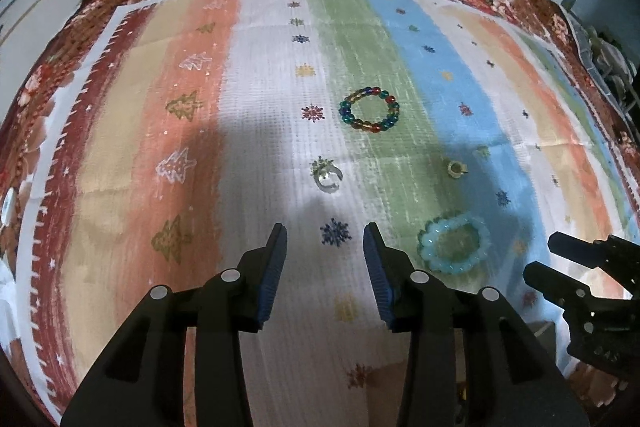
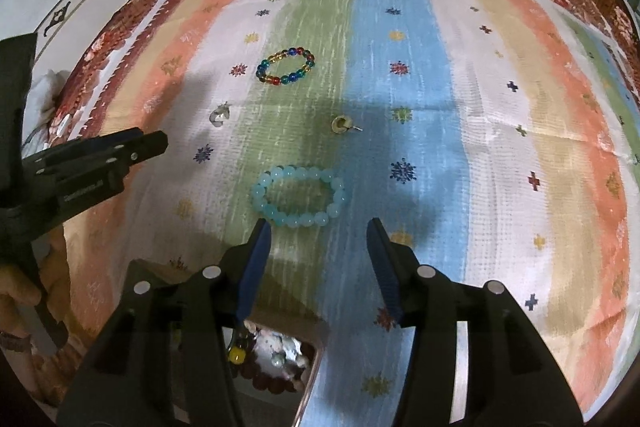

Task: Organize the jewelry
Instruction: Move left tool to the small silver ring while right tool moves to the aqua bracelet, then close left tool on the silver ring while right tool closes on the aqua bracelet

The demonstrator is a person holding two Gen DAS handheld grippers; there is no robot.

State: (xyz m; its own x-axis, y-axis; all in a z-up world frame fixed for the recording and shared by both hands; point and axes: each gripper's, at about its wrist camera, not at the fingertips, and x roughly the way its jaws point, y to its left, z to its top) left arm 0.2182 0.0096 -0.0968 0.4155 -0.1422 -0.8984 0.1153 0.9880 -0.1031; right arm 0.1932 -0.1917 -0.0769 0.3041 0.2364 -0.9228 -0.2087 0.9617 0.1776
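Both wrist cameras look steeply down along their tools at the striped cloth (image 1: 280,131), hanging close above it; both views share the multicoloured bracelet (image 1: 369,110).

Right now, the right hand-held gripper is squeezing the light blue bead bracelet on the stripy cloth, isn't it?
Not quite. The right hand-held gripper is open and empty; the light blue bead bracelet lies just ahead of its fingertips on the stripy cloth. The right wrist view shows it.

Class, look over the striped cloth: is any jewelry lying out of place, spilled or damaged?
Four pieces lie loose on the cloth: multicoloured bead bracelet, pale blue bead bracelet, clear ring and small gold earring. The tray holds other pieces. Nothing looks broken.
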